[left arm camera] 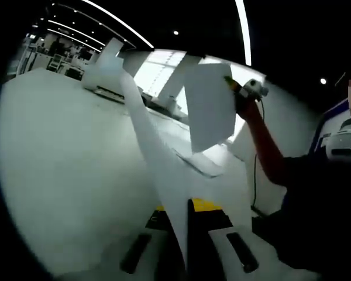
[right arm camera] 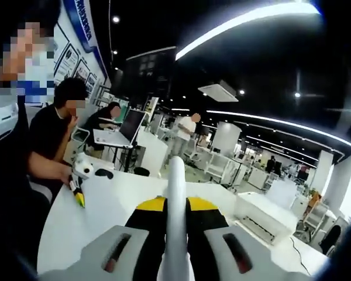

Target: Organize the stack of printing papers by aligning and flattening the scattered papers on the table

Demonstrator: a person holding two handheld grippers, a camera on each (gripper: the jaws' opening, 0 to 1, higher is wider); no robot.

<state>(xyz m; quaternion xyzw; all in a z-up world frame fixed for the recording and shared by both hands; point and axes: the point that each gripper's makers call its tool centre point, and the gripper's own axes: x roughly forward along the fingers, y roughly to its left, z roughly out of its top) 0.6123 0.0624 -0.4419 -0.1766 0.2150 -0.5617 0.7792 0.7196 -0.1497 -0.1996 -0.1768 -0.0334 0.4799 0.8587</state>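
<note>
**Paper held aloft between both grippers**

In the left gripper view, a white sheet of paper point(left arm camera: 164, 175) is seen clamped edge-on between the jaws of the left gripper point(left arm camera: 187, 234), which are closed together upon it. The sheet rises from the jaws and curves up and away over the white table point(left arm camera: 58, 158). A second portion of paper point(left arm camera: 210, 111) is held higher up by the right gripper point(left arm camera: 243, 89), which enters from the right on a person's arm point(left arm camera: 266, 146); whether this portion is a separate sheet cannot be told.

In the right gripper view, a thin white paper edge point(right arm camera: 176, 216) is seen gripped between the jaws of the right gripper point(right arm camera: 175, 234), which are pressed shut against it, yellow showing behind the jaws. Beyond it, a seated person point(right arm camera: 55, 134) at the white table point(right arm camera: 128, 193) is seen, and an open laptop point(right arm camera: 123, 132) stands further back. Blue wall signage point(right arm camera: 82, 23) is visible at upper left, but its writing is too blurred to be read. No brand or label can be made out on the paper.
</note>
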